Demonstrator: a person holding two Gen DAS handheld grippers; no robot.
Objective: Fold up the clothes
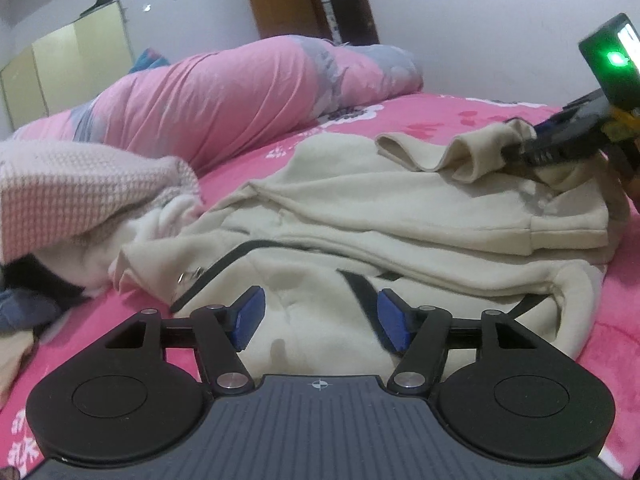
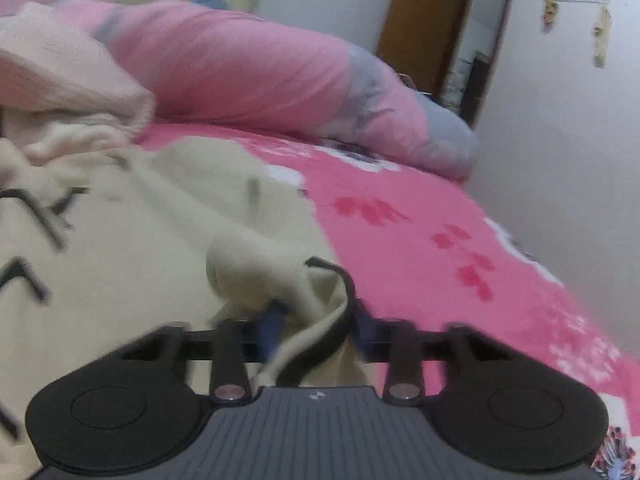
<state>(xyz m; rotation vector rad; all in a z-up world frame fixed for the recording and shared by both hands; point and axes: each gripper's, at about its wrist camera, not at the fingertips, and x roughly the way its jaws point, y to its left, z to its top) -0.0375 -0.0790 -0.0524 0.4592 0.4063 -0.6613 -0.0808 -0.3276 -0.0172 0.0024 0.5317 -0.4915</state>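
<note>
Bed: I am seeing its hot-pink floral sheet lying bare to the right of the garment in the right wrist view, running open up to the white wall; that is the widest free room.

Rolled pink-and-grey quilt: lying along the far edge of the bed, well apart from the garment.

Cream hoodie: lying part-folded mid-bed, black drawstrings trailing across its near fabric, its near edge reaching under my left tool. No brand or writing is reading legibly anywhere on it.

Pink knit garment: heaping at the left, touching the hoodie's left edge.

Right gripper: I am seeing its blue pads pinching a bunched cream fold with a dark trim; the view is blurring. In the left wrist view it is gripping the hoodie's far right corner.

Left gripper: its fingers are standing apart over the hoodie, nothing pressed between the pads.
</note>
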